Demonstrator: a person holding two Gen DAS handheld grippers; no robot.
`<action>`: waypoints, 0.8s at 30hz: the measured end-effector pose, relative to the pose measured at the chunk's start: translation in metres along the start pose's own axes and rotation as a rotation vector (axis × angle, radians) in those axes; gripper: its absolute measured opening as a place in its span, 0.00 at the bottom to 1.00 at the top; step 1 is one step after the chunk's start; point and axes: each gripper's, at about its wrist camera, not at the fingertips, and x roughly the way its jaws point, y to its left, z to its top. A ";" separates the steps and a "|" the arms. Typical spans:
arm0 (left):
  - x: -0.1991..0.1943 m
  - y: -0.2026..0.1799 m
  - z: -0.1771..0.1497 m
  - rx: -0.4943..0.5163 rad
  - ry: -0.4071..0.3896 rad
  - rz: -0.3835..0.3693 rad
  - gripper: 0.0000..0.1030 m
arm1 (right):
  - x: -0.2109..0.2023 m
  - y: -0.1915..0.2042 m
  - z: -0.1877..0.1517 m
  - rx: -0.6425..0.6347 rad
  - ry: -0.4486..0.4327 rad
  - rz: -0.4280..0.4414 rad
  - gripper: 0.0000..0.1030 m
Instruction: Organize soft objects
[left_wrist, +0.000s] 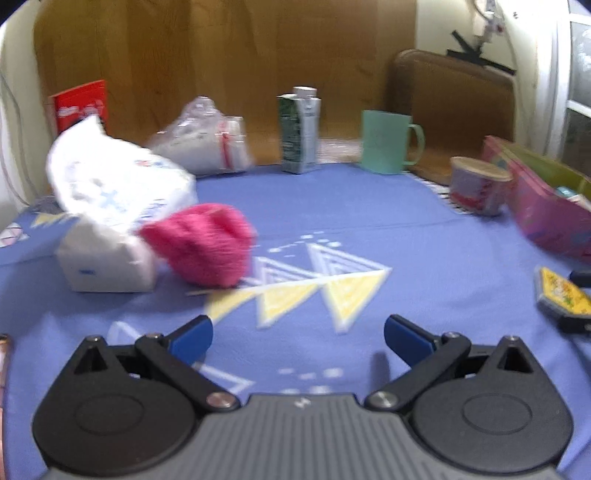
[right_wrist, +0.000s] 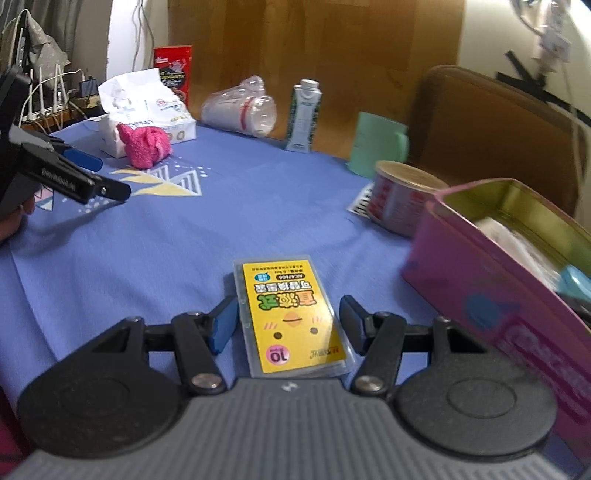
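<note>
Little of the sorting appears done: the pink plush (right_wrist: 144, 146) is left on the desk (right_wrist: 229, 206) beside the tissue pack (right_wrist: 147, 114), both hand-held grippers are spread wide and empty, the right hand-held gripper (right_wrist: 288, 325) straddling an ungripped yellow packet (right_wrist: 291, 317), the left hand-held gripper (left_wrist: 298, 341) facing the plush.

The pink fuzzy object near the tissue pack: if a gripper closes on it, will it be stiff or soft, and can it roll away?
The pink fuzzy object looks plush, so it would probably squash between the pads rather than resist. It seems light for its size. Its rounded shape might tumble if nudged, though the tissue pack beside it would likely stop it.
</note>
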 end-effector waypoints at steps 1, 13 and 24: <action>0.000 -0.008 0.002 0.012 0.000 -0.011 1.00 | -0.003 -0.002 -0.003 0.005 -0.005 -0.013 0.61; 0.003 -0.102 0.031 0.125 0.007 -0.308 1.00 | -0.043 -0.021 -0.037 0.133 -0.058 -0.095 0.78; 0.037 -0.170 0.037 0.168 0.113 -0.493 0.84 | -0.044 -0.025 -0.052 0.194 -0.069 -0.081 0.77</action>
